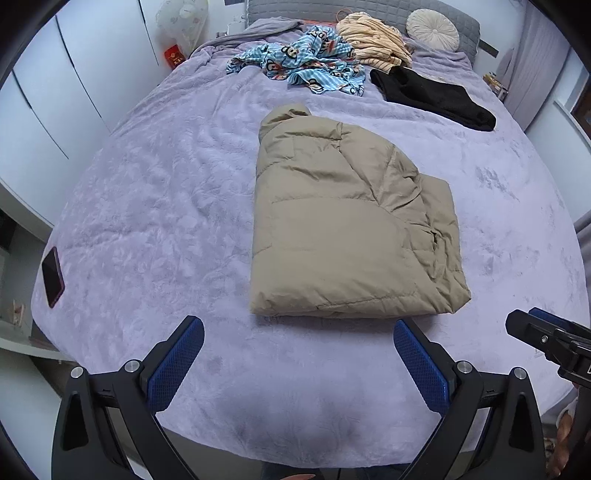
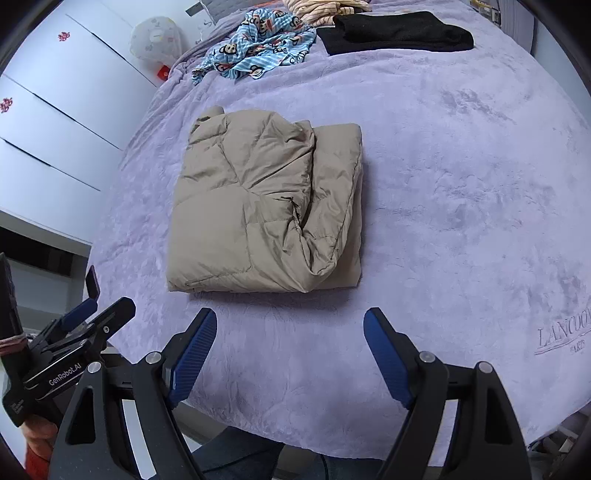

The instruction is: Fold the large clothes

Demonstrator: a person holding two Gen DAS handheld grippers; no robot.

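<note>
A beige puffer jacket [image 1: 343,229] lies folded into a compact rectangle on the lilac bedspread [image 1: 166,206]; it also shows in the right wrist view [image 2: 266,206]. My left gripper [image 1: 299,332] is open and empty, hovering over the bed's near edge just short of the jacket's front hem. My right gripper [image 2: 290,325] is open and empty, also just short of the hem. The right gripper's tip shows at the right edge of the left wrist view [image 1: 535,328]. The left gripper shows at the lower left of the right wrist view [image 2: 92,317].
A blue cartoon-print garment [image 1: 303,62], a striped cream garment [image 1: 373,40] and a black garment [image 1: 432,96] lie near the headboard with a round cushion [image 1: 432,27]. A phone [image 1: 52,277] lies at the bed's left edge. White wardrobe doors [image 2: 48,122] stand left.
</note>
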